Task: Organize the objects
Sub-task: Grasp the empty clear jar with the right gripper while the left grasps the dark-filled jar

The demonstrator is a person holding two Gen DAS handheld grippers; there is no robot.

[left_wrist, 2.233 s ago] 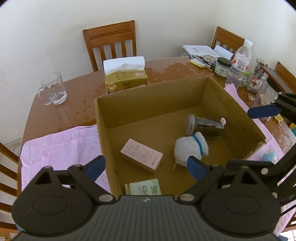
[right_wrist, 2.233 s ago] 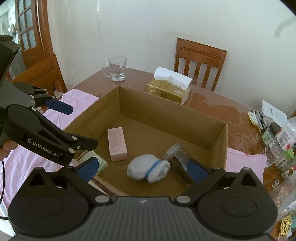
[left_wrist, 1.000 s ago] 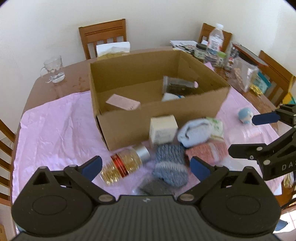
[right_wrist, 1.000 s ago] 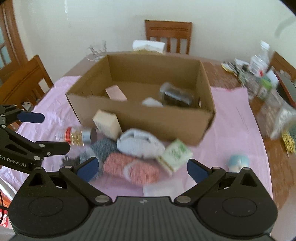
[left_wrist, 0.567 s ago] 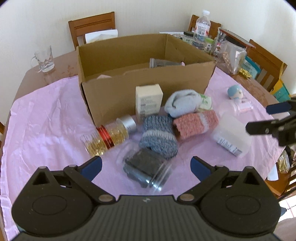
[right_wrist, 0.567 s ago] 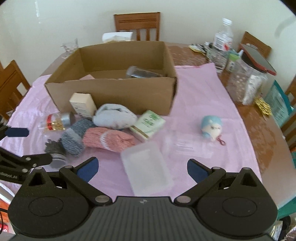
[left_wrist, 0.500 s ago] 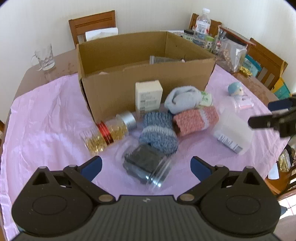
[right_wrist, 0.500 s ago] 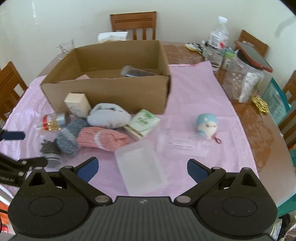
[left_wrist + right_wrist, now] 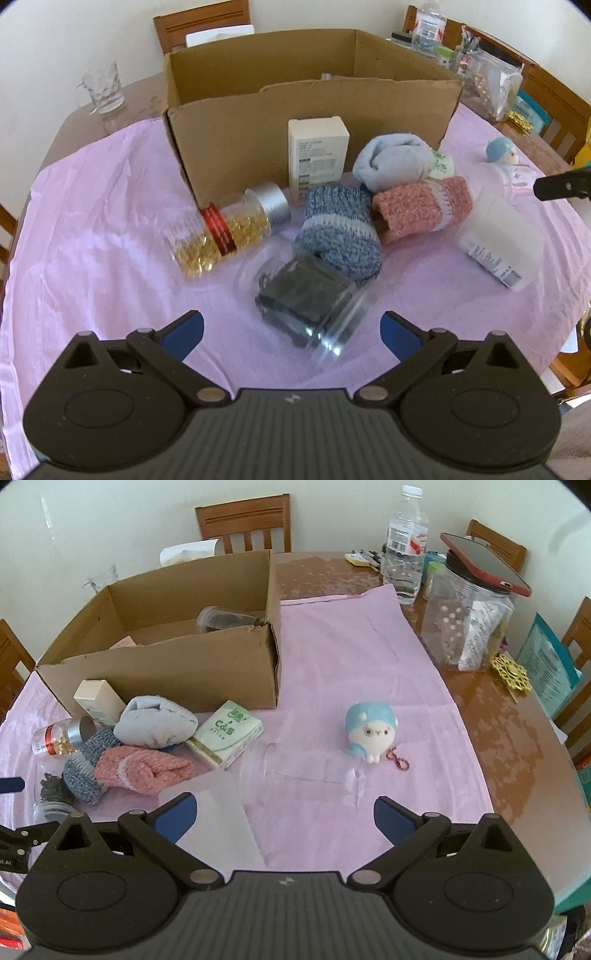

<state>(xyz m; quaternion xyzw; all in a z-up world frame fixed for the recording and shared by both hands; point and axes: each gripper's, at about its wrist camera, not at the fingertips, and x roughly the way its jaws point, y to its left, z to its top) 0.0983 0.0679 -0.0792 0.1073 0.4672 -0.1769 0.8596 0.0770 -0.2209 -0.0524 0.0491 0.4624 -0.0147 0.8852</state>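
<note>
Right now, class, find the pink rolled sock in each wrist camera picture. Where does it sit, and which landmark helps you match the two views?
Left wrist view: the pink rolled sock lies right of centre, beside the blue-grey sock.
Right wrist view: the pink rolled sock lies at lower left, again next to the blue-grey sock.
Shared landmark: the cardboard box behind it.
</note>
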